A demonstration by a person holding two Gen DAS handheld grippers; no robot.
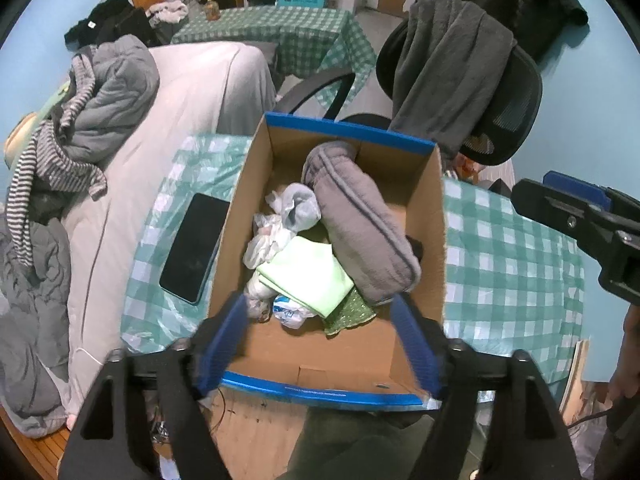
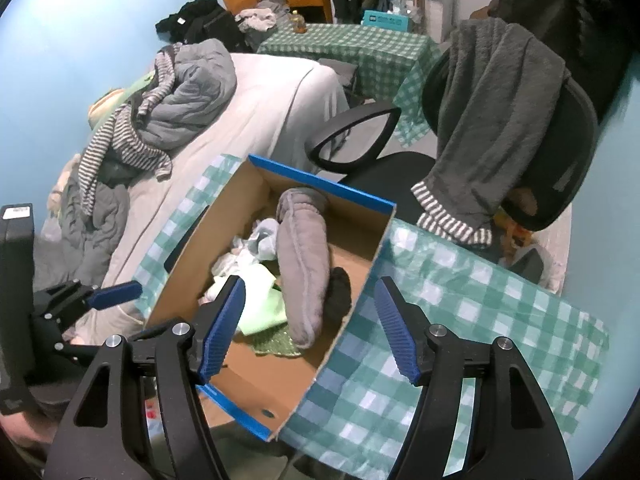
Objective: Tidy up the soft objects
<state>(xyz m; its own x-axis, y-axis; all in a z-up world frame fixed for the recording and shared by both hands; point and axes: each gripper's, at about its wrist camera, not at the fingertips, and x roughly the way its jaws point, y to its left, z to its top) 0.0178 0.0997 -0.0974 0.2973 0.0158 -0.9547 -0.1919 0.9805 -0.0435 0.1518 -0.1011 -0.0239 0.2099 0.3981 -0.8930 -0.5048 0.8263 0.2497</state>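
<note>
We hold both grippers open and empty over the box's (image 1: 428, 216) near edge. The slipper (image 1: 360, 224) lies inside along its right wall, long axis running away from us, just ahead of the left gripper (image 1: 320, 340); the right gripper (image 2: 310, 328) straddles that wall.

From my end I'm looking at a cardboard box (image 1: 424, 216), matt brown inside with glossy blue edging; the grey pouch (image 1: 360, 224) in it is looking fuzzy, like fleece; the green cloth (image 1: 308, 276) is reading smooth and matt; the plastic bags (image 1: 268, 236) are crinkling and shining; the checked tablecloth (image 1: 512, 260) is looking like glossy plastic; the phone (image 1: 194, 240) is showing glossy black glass.
</note>
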